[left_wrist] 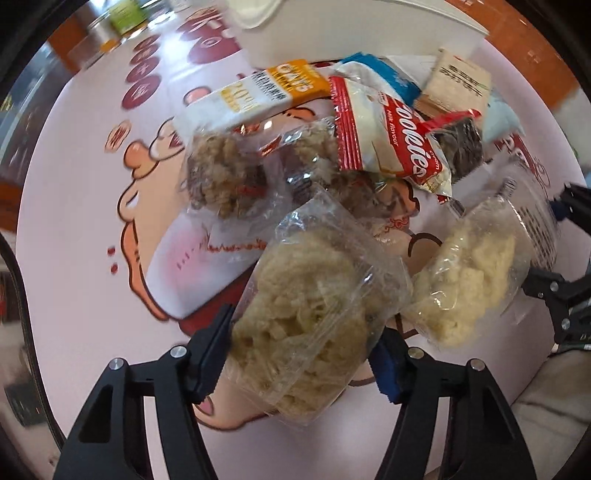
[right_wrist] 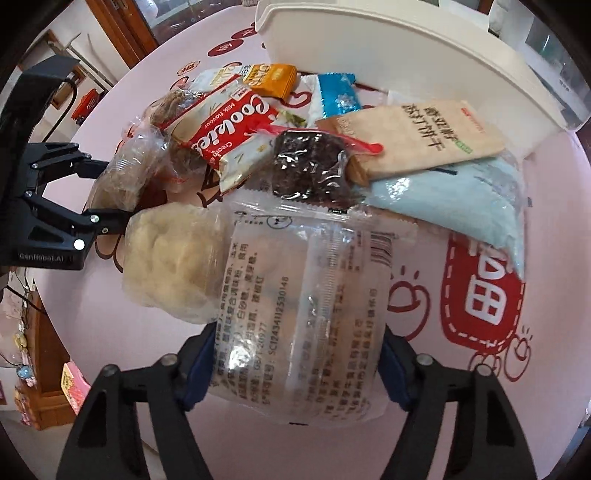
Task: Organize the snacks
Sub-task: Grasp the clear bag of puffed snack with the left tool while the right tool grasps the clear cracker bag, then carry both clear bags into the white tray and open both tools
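My left claw (left_wrist: 301, 363) clamps a clear bag of pale crisps (left_wrist: 310, 306), long axis pointing away; my right claw (right_wrist: 295, 363) clamps another clear printed bag (right_wrist: 295, 295) lengthwise.

Both views are taken from the wrists, looking steeply down along the fingers at a table (left_wrist: 74, 258) from close range. The same snack heap is shared: the cookies pack (left_wrist: 391, 140) (right_wrist: 229, 129) and white bin (left_wrist: 332, 33) (right_wrist: 406, 48) are seen in both.
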The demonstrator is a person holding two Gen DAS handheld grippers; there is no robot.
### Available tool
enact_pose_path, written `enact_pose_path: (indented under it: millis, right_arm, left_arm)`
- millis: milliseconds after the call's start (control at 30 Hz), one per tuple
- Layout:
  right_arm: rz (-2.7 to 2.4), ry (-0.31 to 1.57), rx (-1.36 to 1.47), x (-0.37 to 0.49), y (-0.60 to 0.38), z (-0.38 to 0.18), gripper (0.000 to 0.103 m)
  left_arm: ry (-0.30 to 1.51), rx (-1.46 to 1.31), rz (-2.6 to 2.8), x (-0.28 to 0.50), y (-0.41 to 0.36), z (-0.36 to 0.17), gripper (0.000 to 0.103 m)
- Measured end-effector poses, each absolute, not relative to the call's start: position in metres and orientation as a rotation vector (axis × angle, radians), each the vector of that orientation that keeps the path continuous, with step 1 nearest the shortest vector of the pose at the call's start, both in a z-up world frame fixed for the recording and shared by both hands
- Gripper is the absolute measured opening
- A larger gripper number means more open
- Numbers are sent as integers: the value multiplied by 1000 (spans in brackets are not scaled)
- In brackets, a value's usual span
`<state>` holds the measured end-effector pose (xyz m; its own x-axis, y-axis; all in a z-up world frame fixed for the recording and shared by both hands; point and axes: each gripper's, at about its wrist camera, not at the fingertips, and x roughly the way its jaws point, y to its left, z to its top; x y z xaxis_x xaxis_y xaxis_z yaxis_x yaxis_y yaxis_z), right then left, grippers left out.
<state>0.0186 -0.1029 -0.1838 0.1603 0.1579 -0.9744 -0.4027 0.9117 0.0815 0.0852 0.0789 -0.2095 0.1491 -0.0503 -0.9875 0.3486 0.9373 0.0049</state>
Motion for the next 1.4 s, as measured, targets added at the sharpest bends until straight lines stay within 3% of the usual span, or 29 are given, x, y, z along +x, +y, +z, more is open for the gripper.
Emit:
enact_pose_path:
  millis: [500,767,1400]
  right_arm:
    - [436,1292,-79,26,-146,-143,64]
    - [440,1171,-73,21,-153,-93,64]
    - [338,898,-85,101,-159,26,65]
  left_arm:
    - [1319,40,-269,56,62,-160,64]
    - [1208,12,-242,62,50,-102,64]
    - [906,87,-263,147,-13,30,64]
